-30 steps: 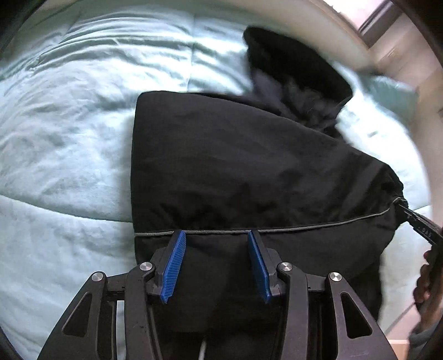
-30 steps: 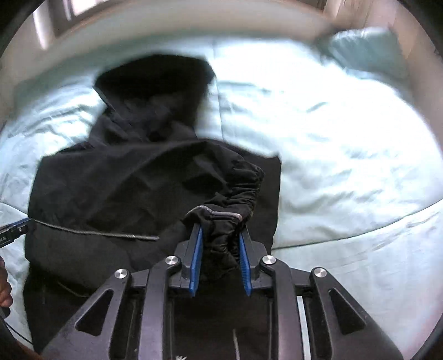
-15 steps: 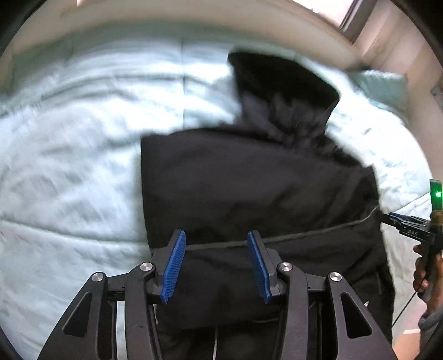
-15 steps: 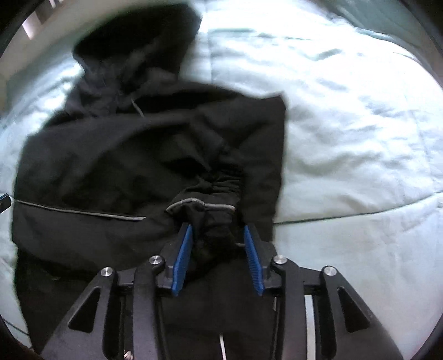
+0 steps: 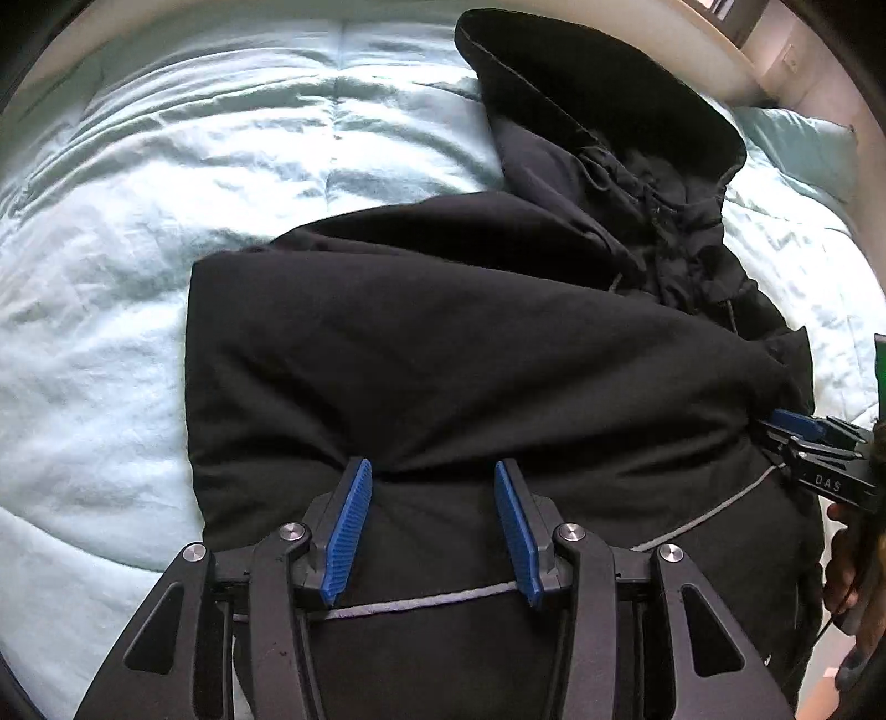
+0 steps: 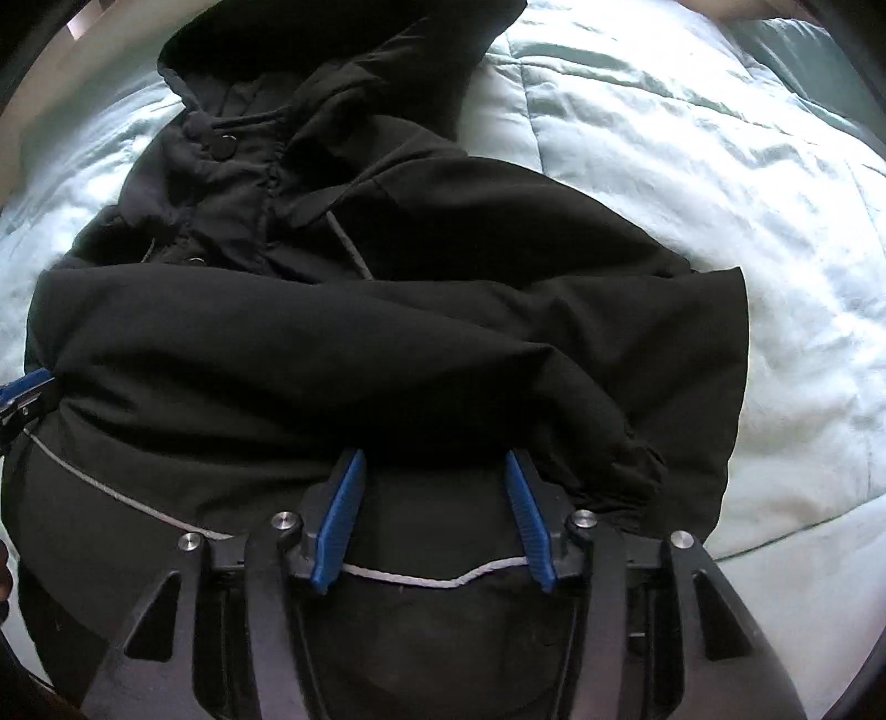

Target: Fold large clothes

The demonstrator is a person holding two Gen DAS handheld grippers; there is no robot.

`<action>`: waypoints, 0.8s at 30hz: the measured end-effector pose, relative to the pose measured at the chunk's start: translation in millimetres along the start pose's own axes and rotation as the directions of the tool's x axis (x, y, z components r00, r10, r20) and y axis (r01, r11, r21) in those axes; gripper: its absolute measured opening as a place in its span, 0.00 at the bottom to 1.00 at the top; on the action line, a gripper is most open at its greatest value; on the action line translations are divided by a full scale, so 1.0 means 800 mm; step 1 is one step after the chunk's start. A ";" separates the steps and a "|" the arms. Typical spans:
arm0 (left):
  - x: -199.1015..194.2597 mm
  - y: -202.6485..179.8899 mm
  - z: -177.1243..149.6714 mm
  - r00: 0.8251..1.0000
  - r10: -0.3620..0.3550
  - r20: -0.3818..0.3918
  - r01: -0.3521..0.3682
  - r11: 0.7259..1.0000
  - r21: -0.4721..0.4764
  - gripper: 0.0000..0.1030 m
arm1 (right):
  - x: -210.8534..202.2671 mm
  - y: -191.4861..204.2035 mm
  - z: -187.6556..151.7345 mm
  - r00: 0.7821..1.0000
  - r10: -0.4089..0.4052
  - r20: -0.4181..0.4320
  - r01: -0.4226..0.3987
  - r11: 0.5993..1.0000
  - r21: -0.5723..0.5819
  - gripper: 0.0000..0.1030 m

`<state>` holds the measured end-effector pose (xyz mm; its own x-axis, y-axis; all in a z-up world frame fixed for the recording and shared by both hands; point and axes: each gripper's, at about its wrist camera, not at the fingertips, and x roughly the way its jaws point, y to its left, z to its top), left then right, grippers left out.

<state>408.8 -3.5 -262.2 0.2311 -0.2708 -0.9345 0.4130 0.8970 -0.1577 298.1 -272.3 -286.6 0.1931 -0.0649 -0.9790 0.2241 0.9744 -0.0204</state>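
A large black hooded jacket (image 5: 470, 343) lies on a pale blue quilt (image 5: 138, 249), hood toward the far edge, both sleeves folded across the body. It also shows in the right wrist view (image 6: 360, 343), with a gathered cuff (image 6: 637, 465) lying loose at the right. My left gripper (image 5: 429, 526) is open over the jacket's near left part, with nothing between its blue pads. My right gripper (image 6: 432, 515) is open over the near right part, empty; it also shows at the right edge of the left wrist view (image 5: 797, 437).
The quilt (image 6: 720, 194) spreads wide on both sides of the jacket. A pale blue pillow (image 5: 797, 144) lies at the far right by a cream headboard or wall (image 5: 692, 50). A grey reflective stripe (image 5: 714, 512) crosses the jacket's near part.
My right gripper has opened and let go of the gathered cuff, which now lies on the jacket. Both grippers have moved forward and lower over the jacket. The left stayed open.
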 end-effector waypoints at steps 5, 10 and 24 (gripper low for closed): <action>-0.057 -0.009 -0.012 0.998 -0.035 0.061 0.034 0.999 0.026 0.46 | -0.053 0.000 -0.012 1.000 -0.004 0.028 0.004 1.000 -0.003 0.50; -0.098 -0.012 -0.057 0.990 -0.103 0.097 0.099 0.994 0.047 0.46 | -0.084 0.013 -0.052 0.999 0.012 0.052 -0.011 1.000 -0.021 0.50; -0.154 0.008 -0.035 0.988 -0.053 0.147 0.040 0.995 0.088 0.46 | -0.152 0.009 -0.034 0.997 0.025 0.071 -0.028 0.999 0.041 0.50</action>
<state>358.4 45.1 -156.7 0.3365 -0.3661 -0.8676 0.4975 0.8514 -0.1664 250.2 -251.1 -172.8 0.2659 -0.0555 -0.9624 0.2580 0.9660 0.0156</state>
